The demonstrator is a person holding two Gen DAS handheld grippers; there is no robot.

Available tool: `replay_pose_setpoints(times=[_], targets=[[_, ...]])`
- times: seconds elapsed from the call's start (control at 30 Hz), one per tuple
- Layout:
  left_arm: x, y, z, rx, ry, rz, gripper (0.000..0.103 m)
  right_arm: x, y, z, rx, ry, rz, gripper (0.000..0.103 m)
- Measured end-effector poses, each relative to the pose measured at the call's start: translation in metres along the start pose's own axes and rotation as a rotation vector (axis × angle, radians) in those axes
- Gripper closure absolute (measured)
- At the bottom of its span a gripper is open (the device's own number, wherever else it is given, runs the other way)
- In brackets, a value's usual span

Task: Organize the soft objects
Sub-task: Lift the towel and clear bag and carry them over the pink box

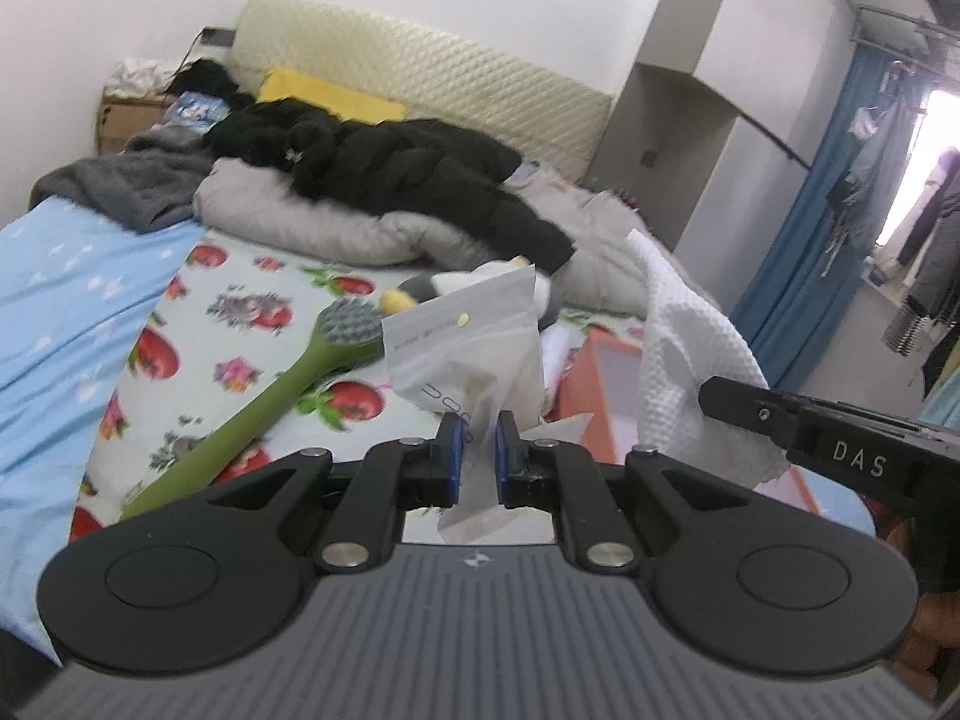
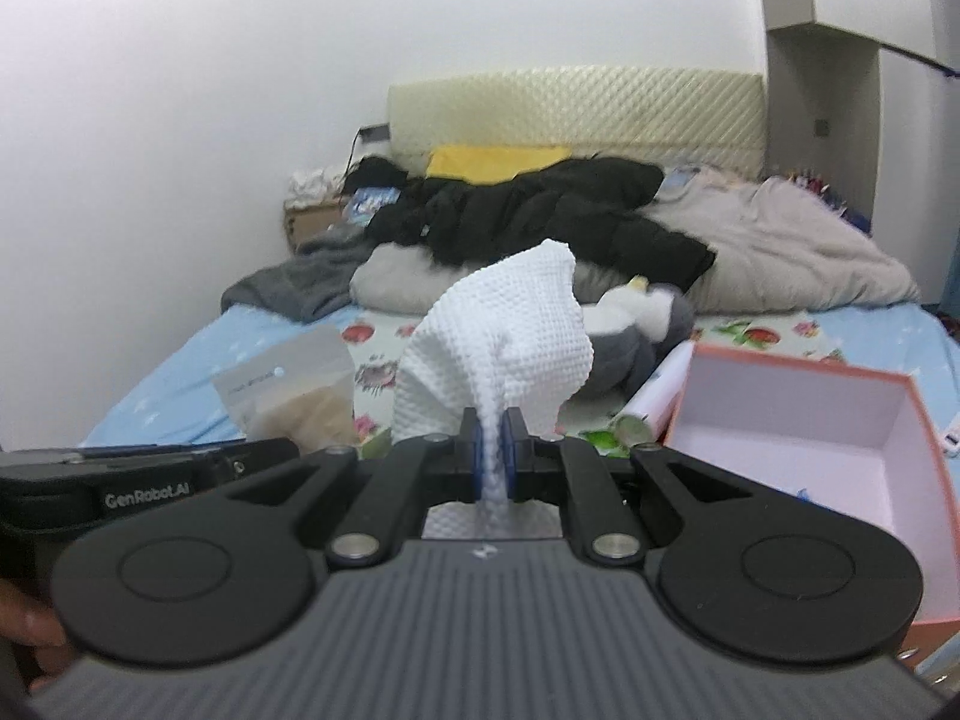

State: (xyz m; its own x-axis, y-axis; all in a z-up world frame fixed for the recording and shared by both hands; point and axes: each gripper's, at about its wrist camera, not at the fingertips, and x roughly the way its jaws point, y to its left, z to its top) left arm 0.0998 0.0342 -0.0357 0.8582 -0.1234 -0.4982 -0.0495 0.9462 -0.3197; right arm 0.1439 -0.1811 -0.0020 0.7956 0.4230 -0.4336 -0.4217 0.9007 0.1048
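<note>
Progress looks early: the open pink box [image 2: 798,450] shows nothing inside, though its near part is hidden. Left gripper [image 1: 478,456] has its jaws pinched on a clear zip bag [image 1: 462,336]; right gripper [image 2: 492,459] clamps a white waffle cloth [image 2: 498,348], both held above the bed [image 1: 240,312]. Penguin plush [image 2: 648,324], green brush [image 1: 252,408] and white tube [image 2: 657,393] lie unsorted.

Dimpled white cloth [image 2: 498,336], glossy plastic bag [image 1: 462,336]
</note>
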Motion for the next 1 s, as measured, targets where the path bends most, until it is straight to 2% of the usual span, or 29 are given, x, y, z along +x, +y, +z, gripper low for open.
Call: replay_pose_setpoints(times=[0.3, 0.57, 0.77, 1.0], targets=[[-0.004, -0.047, 0.016, 0.05, -0.033, -0.096, 0.09, -0.032, -0.03, 0.012, 0.012, -0.061, -0.077, 0.092], [0.019, -0.095, 0.021, 0.098, -0.005, -0.197, 0.09, -0.046, -0.075, 0.007, 0.073, -0.061, -0.18, 0.092], [0.055, -0.128, 0.02, 0.145, 0.048, -0.252, 0.09, -0.037, -0.12, -0.009, 0.148, -0.021, -0.26, 0.092], [0.135, -0.156, 0.016, 0.167, 0.164, -0.278, 0.09, -0.004, -0.18, -0.033, 0.243, 0.052, -0.328, 0.092]])
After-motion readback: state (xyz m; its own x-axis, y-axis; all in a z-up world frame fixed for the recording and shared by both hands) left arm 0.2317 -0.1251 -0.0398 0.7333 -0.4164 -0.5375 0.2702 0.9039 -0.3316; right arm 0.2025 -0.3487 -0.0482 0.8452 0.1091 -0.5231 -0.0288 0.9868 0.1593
